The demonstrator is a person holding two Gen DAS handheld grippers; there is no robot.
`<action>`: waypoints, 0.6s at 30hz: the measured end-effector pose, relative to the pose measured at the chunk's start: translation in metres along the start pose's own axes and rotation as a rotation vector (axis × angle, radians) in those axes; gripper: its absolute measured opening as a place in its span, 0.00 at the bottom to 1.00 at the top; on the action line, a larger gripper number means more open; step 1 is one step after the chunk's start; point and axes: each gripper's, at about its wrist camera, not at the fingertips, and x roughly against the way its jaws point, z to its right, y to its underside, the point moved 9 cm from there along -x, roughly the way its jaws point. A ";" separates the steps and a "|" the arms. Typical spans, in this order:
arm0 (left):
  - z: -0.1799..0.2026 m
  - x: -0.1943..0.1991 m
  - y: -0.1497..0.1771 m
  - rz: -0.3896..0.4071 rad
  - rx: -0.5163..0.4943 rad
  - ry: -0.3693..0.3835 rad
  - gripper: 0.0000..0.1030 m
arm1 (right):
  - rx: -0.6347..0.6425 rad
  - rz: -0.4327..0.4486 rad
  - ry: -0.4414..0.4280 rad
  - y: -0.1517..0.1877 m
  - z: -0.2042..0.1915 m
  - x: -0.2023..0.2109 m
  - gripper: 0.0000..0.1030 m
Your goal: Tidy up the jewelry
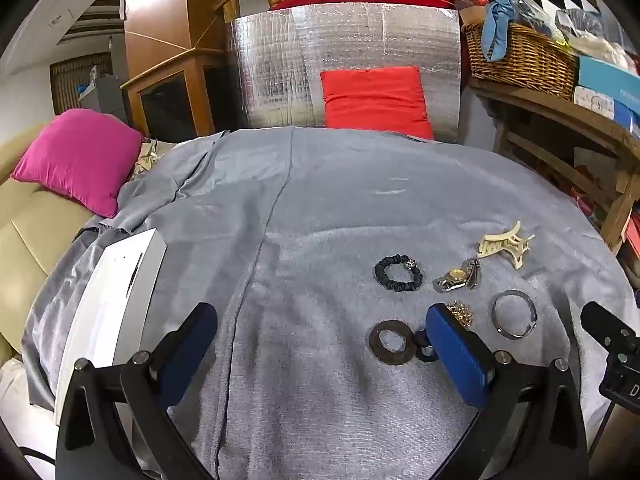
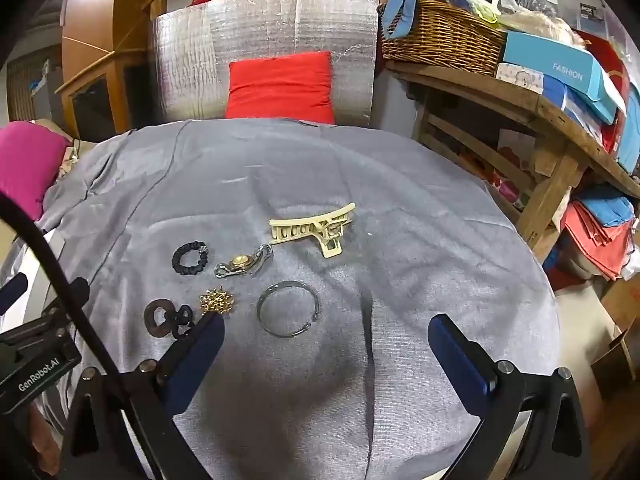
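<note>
The jewelry lies in a loose cluster on the grey velvety cloth (image 2: 320, 184) covering the worktop: a cream plastic claw hair clip (image 2: 316, 228) farthest back, a gold-faced metal wristwatch (image 2: 240, 262) touching its near end, a black fabric scrunchie (image 2: 190, 258) just beside the watch, then a thin silver open bangle (image 2: 288, 308), a small gold filigree brooch (image 2: 218, 300) and a dark brown ring-shaped piece (image 2: 158, 318) linked to smaller black loops (an earring, perhaps; the view is too small to tell). Bare cloth stretches wide behind and right of the cluster. A flat white box (image 1: 116, 300) lies at the worktop's left edge. The left tongs (image 1: 320, 336) and right tongs (image 2: 326, 336) both hover tilted downward, spread fully wide, gripping nothing. Behind stand a red cushion (image 2: 280, 84) against silver foil insulation (image 2: 192, 60), and a wicker basket (image 2: 440, 36) on a wooden shelf (image 2: 520, 100).
</note>
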 end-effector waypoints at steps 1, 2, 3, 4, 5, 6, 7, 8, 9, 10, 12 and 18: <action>-0.001 0.000 0.000 -0.001 0.004 0.001 1.00 | 0.002 0.001 -0.002 0.000 0.001 -0.001 1.00; -0.003 -0.001 0.000 -0.002 0.007 0.002 1.00 | 0.002 0.002 0.000 0.000 0.001 -0.002 1.00; -0.003 -0.001 0.001 -0.003 0.009 0.000 1.00 | 0.003 0.002 0.002 0.000 0.001 -0.002 1.00; -0.005 -0.003 0.001 -0.004 0.011 -0.003 1.00 | 0.005 0.002 0.004 0.000 0.000 -0.003 1.00; -0.006 -0.004 0.002 -0.005 0.011 -0.004 1.00 | 0.005 0.001 0.005 0.000 0.000 -0.004 1.00; -0.006 -0.004 0.003 -0.006 0.012 -0.005 1.00 | 0.007 0.000 0.006 0.001 0.000 -0.002 1.00; -0.006 -0.006 0.004 -0.009 0.013 -0.008 1.00 | 0.007 -0.002 0.005 0.001 -0.001 -0.001 1.00; -0.007 -0.006 0.005 -0.009 0.014 -0.009 1.00 | 0.007 -0.003 0.003 0.001 -0.001 -0.001 1.00; -0.007 -0.007 0.007 -0.009 0.014 -0.008 1.00 | 0.009 -0.003 0.004 0.002 -0.002 -0.001 1.00; -0.007 -0.008 0.007 -0.009 0.015 -0.005 1.00 | 0.011 -0.003 0.006 0.002 -0.002 0.000 1.00; -0.008 -0.009 0.008 -0.010 0.018 -0.004 1.00 | 0.011 0.002 0.010 0.001 -0.001 -0.002 1.00; -0.007 -0.009 0.009 0.012 0.016 -0.002 1.00 | 0.006 0.005 0.014 0.001 0.000 -0.002 1.00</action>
